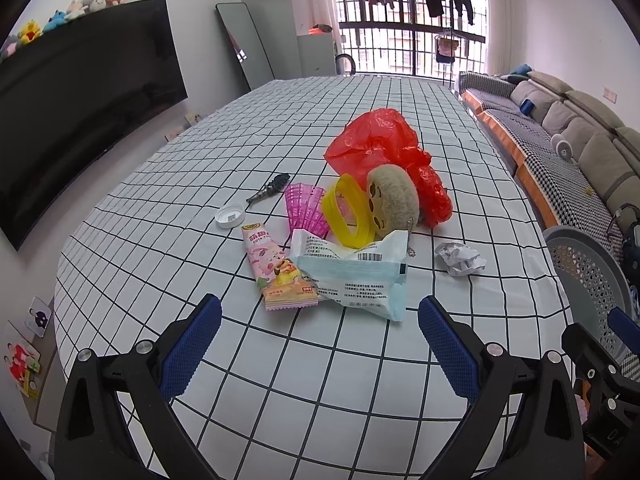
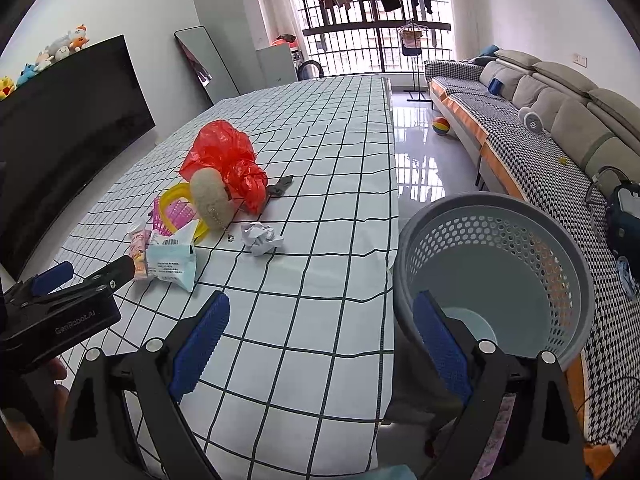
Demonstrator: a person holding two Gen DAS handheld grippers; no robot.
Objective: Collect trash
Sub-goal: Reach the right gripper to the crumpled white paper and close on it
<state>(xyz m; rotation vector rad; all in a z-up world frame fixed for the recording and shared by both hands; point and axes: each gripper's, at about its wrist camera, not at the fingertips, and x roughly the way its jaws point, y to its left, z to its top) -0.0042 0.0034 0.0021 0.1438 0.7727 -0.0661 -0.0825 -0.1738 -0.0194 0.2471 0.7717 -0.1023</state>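
Task looks barely begun: gray perforated bin (image 2: pixel 496 276) beside the tabletop's right edge shows nothing inside, and all trash is on the checked tabletop (image 1: pixel 280 380). Left tool (image 1: pixel 320 336) is spread wide, nothing held, hovering just near of the pale blue wrapper (image 1: pixel 356 280) and pink snack wrapper (image 1: pixel 276 268). Right tool (image 2: pixel 320 340) is also wide and empty, straddling tabletop edge and bin. Left to collect, by my guess: both wrappers, crumpled paper ball (image 1: pixel 460 259), white cap (image 1: pixel 230 216), red plastic bag (image 1: pixel 384 152). Mixed in w/ these: plush toy (image 1: pixel 394 200), yellow ring (image 1: pixel 348 212), pink basket (image 1: pixel 306 210), dark clip (image 1: pixel 270 188), prob not trash, crowding the far pile.
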